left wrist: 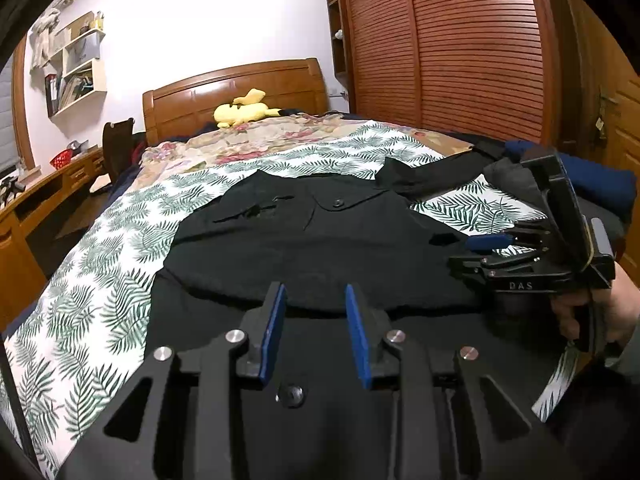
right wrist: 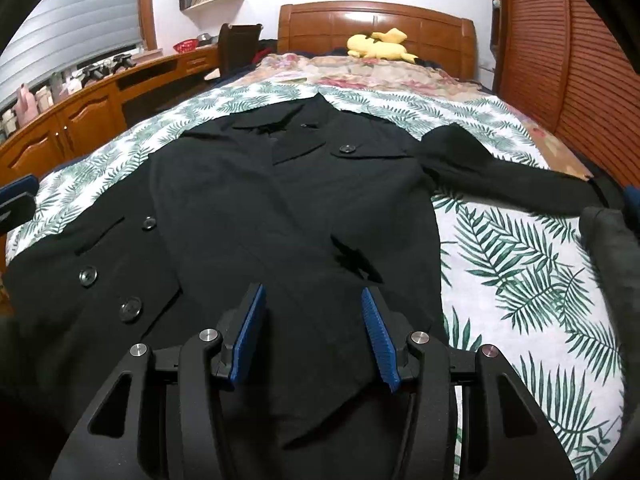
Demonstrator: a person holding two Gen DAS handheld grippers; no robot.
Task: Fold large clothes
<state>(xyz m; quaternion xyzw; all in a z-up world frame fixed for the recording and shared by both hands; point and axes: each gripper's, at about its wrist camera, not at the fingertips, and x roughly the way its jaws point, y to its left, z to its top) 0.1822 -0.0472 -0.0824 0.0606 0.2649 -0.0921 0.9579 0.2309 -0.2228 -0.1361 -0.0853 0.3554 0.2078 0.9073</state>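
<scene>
A large black coat [right wrist: 248, 200] lies spread on a bed over a palm-leaf sheet [right wrist: 520, 264], collar toward the headboard. One sleeve [right wrist: 500, 168] stretches out to the right. Several buttons [right wrist: 88, 276] show on the left front flap. My right gripper [right wrist: 313, 295] hovers over the coat's lower middle with its blue pads apart and nothing between them. My left gripper [left wrist: 316, 296] is over the coat's hem [left wrist: 320, 264], pads apart, with no cloth between them. In the left wrist view, the right gripper [left wrist: 476, 252] is at the right, held by a hand [left wrist: 600, 312].
A yellow plush toy [right wrist: 380, 48] lies by the wooden headboard [right wrist: 376, 24]. Louvred wardrobe doors [left wrist: 460, 48] stand along the right of the bed. A wooden desk [right wrist: 80, 120] runs along the left. Dark folded clothes [left wrist: 600, 184] sit at the bed's right edge.
</scene>
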